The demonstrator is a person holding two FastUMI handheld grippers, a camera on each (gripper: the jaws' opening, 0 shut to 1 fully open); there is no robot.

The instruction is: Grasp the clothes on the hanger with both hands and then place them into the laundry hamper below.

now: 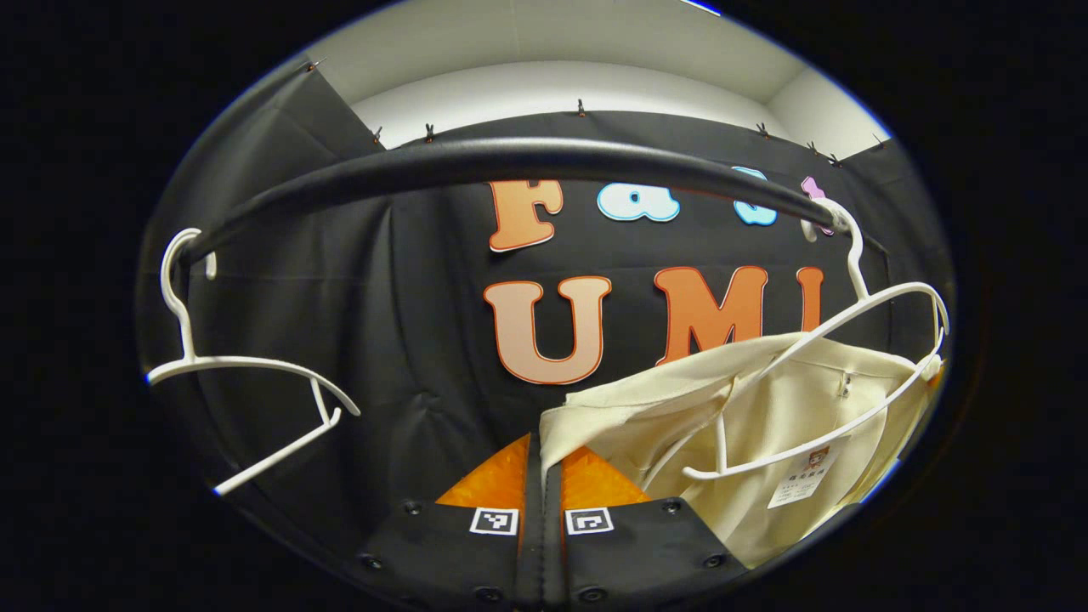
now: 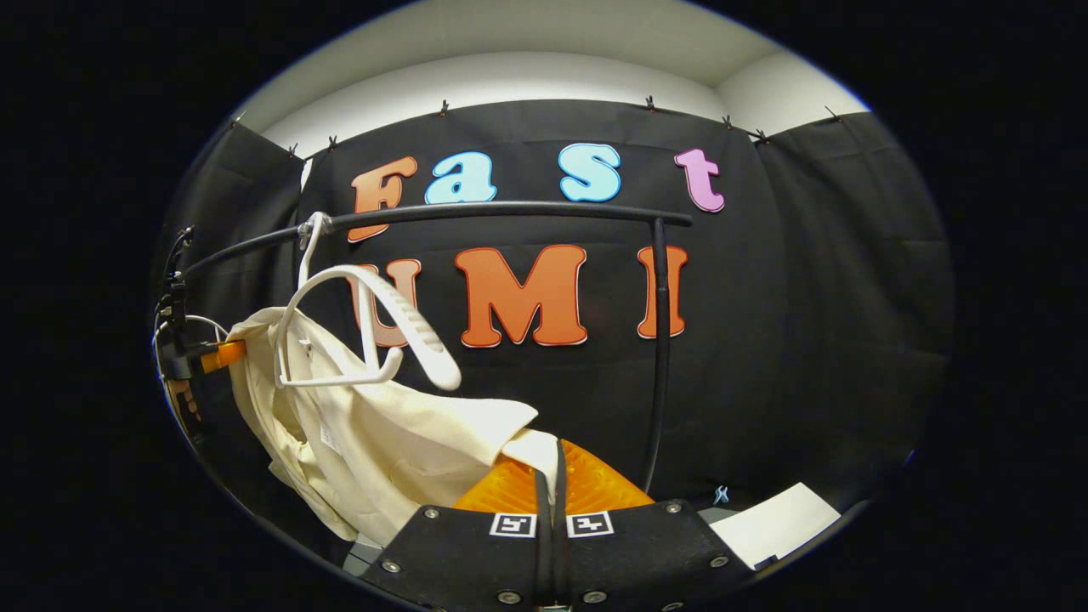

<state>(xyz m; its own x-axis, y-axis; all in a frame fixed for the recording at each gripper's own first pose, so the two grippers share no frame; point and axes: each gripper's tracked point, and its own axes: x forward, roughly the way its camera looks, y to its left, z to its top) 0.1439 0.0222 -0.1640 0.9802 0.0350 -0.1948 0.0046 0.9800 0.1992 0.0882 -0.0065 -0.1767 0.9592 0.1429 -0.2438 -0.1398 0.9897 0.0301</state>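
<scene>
Cream garment [image 1: 765, 408] beside second, bare hanger [image 1: 246, 382].

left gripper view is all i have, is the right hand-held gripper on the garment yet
Observer: Yes. In the right gripper view, the right hand-held gripper is shut on a fold of the garment.
Operator: anything close beside it
Observer: The rail's post stands just right of its fingers in that view.
Operator: and lower down
Observer: A white sheet lies low, right of the post.
</scene>
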